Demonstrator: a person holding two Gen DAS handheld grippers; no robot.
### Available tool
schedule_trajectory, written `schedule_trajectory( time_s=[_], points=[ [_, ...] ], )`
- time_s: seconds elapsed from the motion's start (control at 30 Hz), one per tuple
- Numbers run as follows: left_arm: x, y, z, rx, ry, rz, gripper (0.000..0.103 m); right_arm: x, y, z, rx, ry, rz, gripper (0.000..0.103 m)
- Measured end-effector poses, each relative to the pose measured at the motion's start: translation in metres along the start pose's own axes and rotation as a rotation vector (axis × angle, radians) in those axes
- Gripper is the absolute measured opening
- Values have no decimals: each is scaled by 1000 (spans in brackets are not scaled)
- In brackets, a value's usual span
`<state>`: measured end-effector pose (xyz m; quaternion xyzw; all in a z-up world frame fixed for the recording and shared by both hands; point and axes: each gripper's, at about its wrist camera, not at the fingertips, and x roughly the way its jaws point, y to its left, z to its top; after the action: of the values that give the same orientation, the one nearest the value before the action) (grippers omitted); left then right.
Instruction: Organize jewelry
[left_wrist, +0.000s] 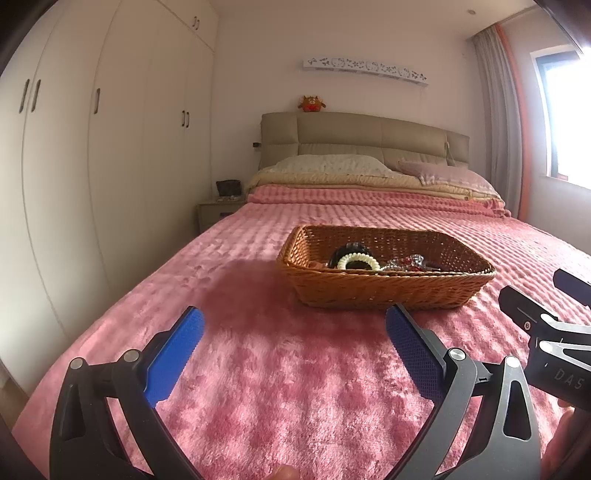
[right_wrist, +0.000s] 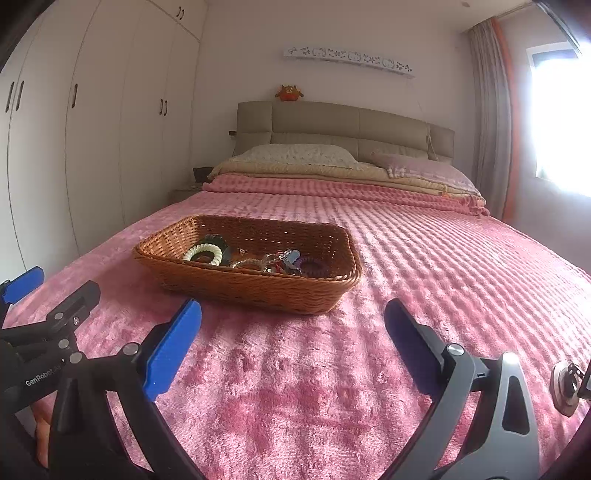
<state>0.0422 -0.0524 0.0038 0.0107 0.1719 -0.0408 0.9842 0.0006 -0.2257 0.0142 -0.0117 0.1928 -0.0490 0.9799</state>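
A brown wicker basket (left_wrist: 384, 288) (right_wrist: 258, 291) rests on the pink plush bedspread (left_wrist: 277, 369) (right_wrist: 295, 387). Inside it lie a cream spiral hair tie (left_wrist: 357, 261) (right_wrist: 204, 253), a black ring, a purple coil (right_wrist: 314, 266) and a tangle of shiny jewelry (right_wrist: 269, 263). My left gripper (left_wrist: 294, 334) hovers just short of the basket's near wall, jaws wide apart, nothing between them. My right gripper (right_wrist: 293, 326) sits beside it, also short of the basket, open with only bedspread between its blue pads. Each gripper shows at the edge of the other's view.
White wardrobes (left_wrist: 92, 166) run along the left wall. Pillows (left_wrist: 332, 164) and a beige headboard (left_wrist: 362, 136) stand at the far end, with a nightstand (left_wrist: 216, 214) at the left. A small round object (right_wrist: 565, 384) lies on the bedspread at the right wrist view's right edge.
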Motion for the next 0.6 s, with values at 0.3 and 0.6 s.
schedule_trajectory(
  time_s=[0.3,0.6],
  points=[
    [1,-4,0,15,10,8,95,0,-2,0,5,5,4,95],
    [3,-4,0,15,20,10,95,1,-5,1,25,14,16,95]
  ],
)
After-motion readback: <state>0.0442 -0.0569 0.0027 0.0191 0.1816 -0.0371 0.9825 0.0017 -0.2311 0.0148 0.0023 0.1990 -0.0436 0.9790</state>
